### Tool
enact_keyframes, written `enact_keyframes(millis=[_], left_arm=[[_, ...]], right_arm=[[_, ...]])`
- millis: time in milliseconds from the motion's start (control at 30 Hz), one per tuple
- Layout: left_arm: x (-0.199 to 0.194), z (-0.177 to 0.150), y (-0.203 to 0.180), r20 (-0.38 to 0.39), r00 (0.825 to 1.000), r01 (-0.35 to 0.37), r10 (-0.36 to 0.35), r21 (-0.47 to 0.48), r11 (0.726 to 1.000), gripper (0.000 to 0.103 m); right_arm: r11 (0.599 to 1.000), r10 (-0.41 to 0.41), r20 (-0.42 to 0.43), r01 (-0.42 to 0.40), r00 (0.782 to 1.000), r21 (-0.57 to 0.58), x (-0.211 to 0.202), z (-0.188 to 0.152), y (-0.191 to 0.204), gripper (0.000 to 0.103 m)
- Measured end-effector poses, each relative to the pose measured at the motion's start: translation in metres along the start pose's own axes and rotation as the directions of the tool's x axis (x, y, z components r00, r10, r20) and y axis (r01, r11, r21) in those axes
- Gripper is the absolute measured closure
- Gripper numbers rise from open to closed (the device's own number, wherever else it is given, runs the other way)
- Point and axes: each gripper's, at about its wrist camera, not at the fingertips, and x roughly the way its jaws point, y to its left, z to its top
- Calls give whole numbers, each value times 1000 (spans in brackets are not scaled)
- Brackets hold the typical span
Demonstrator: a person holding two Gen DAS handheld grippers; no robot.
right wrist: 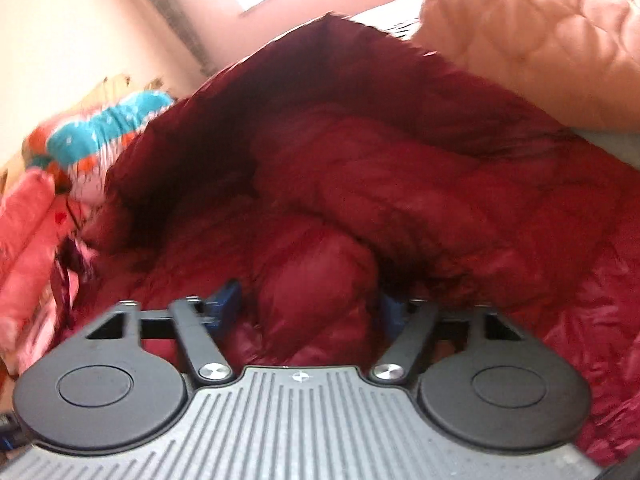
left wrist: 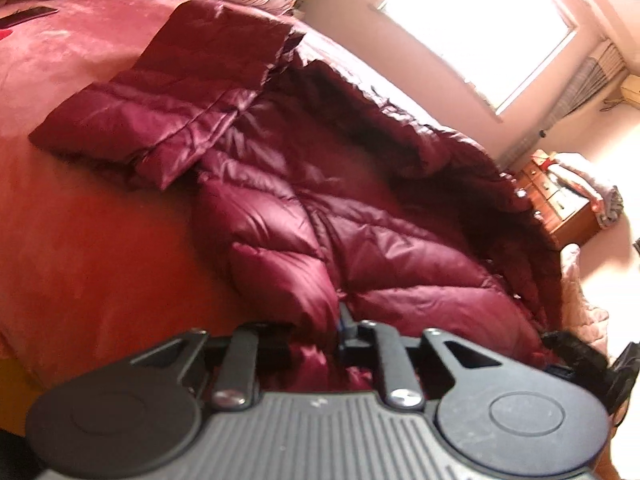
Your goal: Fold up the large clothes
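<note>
1. Left tool [left wrist: 347, 330] was squeezed almost shut on a thin bit of the dark red puffy coat [left wrist: 320, 184], right at the near edge. It pinched there so the edge could be lifted.
2. The right tool [right wrist: 310, 306] was about half open, with a fat puffy lump of the coat [right wrist: 360, 184] sitting between its blue pads [right wrist: 228, 300]. The picture was too blurry to tell if the pads were pressing on it yet.
3. The coat lay spread on the bed [left wrist: 88, 248], on a red blanket. That flat, soft place gave room to fold such a big thing.
4. One sleeve [left wrist: 160, 104] was laid across the top of the coat, likely so the coat would make a neat shape.
5. The far side of the coat stood up in a ridge, so the fold looked only partly done.
6. Both tools were at the near edge, likely so each could take a side and lift the coat evenly.
7. A pale pink quilt [right wrist: 532, 28] sat just beside the coat and could get in the way.
</note>
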Motion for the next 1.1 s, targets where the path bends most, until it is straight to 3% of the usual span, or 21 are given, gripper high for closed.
enact_keyframes(millis=[67,167,267,400,500,633,700,800,933,1100], left_arm=[[-7,5,-1,29,999,44,-43,-29,999,93],[-22,13,0,76,993,100,-94,-79,992,94],[-33,25,1,123,983,152,-139,-108,982,95],[-44,43,-3,191,960,225,-203,-101,969,95],[-41,59,-7,246,942,259,-229,-94,961,95],[-21,81,-5,311,922,278,-231,-118,953,95],[-5,92,-3,338,918,260,-206,-124,957,95],[18,103,7,352,921,233,-167,-153,960,94],[46,111,15,326,940,171,-101,-195,966,94],[71,127,31,268,962,116,-49,-240,964,94]], right_arm=[[1000,-1,-5,1,1000,-25,1,-1,10,57],[999,4,10,-4,1000,-50,6,1,21,69],[999,36,24,-35,999,-40,-2,0,36,74],[990,135,55,-137,989,29,-14,6,49,75],[959,244,63,-250,968,136,-11,15,54,75],[908,316,95,-329,944,257,5,33,67,75],[909,301,103,-318,948,269,13,39,77,75],[950,215,100,-232,971,211,33,55,99,75],[982,117,66,-125,991,141,76,68,124,75],[998,19,38,-21,999,54,125,81,144,69]])
